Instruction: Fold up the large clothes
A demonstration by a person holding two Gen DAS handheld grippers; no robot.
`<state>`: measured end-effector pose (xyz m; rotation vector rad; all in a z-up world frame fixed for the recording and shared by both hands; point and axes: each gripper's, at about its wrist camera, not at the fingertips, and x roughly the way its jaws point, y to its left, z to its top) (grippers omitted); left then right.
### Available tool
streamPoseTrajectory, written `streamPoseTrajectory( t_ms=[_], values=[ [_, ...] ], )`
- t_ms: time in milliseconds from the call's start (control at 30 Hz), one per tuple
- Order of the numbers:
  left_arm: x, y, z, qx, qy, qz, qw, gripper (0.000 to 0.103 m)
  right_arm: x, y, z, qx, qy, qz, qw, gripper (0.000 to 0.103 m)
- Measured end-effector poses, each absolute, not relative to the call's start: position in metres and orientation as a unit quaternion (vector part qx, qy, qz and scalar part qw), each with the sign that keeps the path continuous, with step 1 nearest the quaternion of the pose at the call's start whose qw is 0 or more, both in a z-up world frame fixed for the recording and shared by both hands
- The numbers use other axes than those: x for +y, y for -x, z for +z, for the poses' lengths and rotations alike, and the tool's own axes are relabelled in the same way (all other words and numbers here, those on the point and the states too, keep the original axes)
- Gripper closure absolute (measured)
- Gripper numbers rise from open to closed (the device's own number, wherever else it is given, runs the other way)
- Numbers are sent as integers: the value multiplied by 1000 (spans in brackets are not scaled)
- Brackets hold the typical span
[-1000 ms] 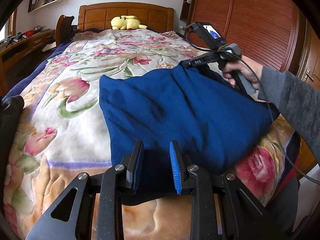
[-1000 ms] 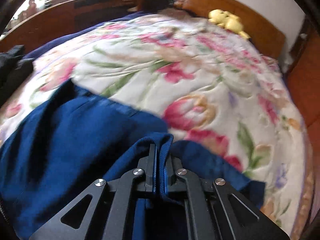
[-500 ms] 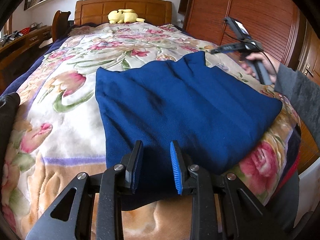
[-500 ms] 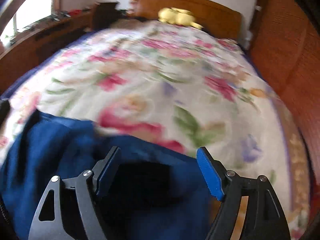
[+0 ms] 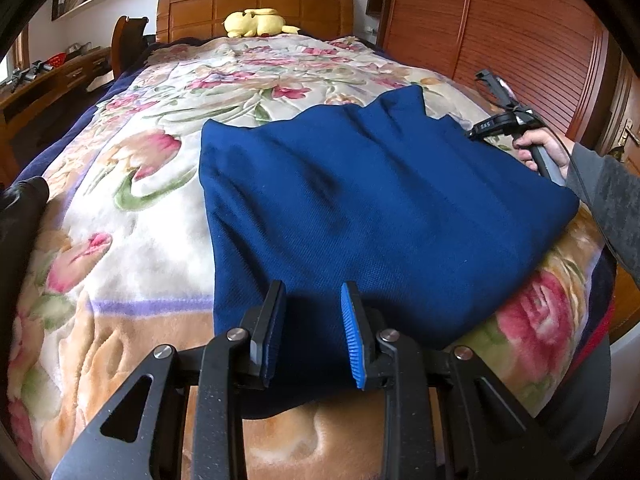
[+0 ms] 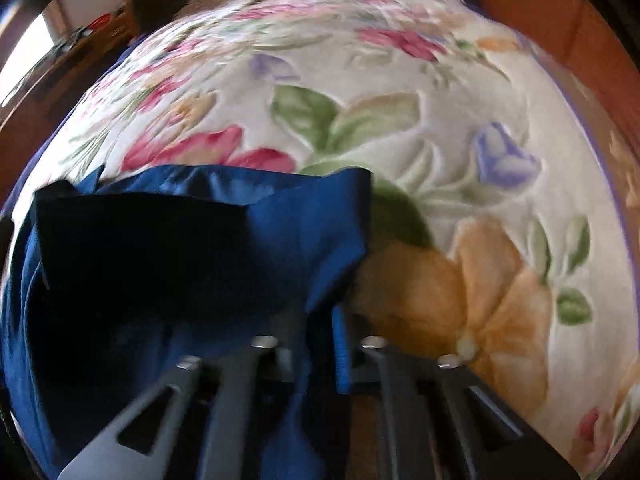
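On floral bedspread, blue garment, folded flat

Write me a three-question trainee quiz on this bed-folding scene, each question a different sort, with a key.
1. True or false: the folded dark blue knit garment lies on a floral fleece blanket.
2. Multiple choice: what sits at the wooden headboard? A) a yellow plush toy B) a grey pillow C) a laptop
3. Fill in: the right gripper has its jaws shut on the garment's ____ edge, as the left wrist view shows.

Key
1. True.
2. A, the yellow plush toy.
3. Right; the left gripper holds the near edge, with cloth between its blue pads.
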<state>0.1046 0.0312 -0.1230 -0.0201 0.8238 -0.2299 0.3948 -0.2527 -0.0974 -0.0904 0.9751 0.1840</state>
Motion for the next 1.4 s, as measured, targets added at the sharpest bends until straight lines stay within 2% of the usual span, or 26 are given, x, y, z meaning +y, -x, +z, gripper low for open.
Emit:
streamPoseTrajectory(
  t_ms=[133, 300, 400, 467, 500, 533, 600, 733, 933, 1100, 1400],
  values=[
    [31, -101, -122, 401, 10, -105, 910, 73, -262, -380, -66, 393, 56, 64, 915, 101],
    [33, -92, -116, 402, 14, -97, 910, 73, -303, -381, -65, 408, 15, 14, 913, 101],
    [35, -86, -114, 403, 10, -91, 911, 73, -300, -367, -60, 389, 59, 9, 919, 100],
    [36, -83, -113, 406, 9, -87, 910, 73, -297, -359, -60, 395, 61, 19, 916, 93],
    [37, -82, -112, 407, 9, -85, 910, 73, -292, -354, -61, 393, 73, 18, 916, 84],
    [37, -80, -112, 407, 9, -82, 910, 73, -289, -348, -60, 390, 89, 13, 917, 68],
    [39, -78, -112, 409, 10, -78, 909, 73, -278, -328, -52, 372, 115, 15, 921, 52],
    [40, -76, -117, 415, 9, -73, 907, 73, -263, -284, -44, 356, 125, 39, 925, 34],
    [42, -70, -121, 422, 5, -72, 904, 73, -238, -223, -38, 314, 177, 30, 932, 28],
    [50, -61, -127, 432, 4, -54, 900, 73, -220, -186, -34, 306, 152, 90, 935, 28],
    [65, -54, -130, 430, 35, -52, 901, 72, -190, -152, -74, 323, 138, 157, 923, 28]
  ],
)
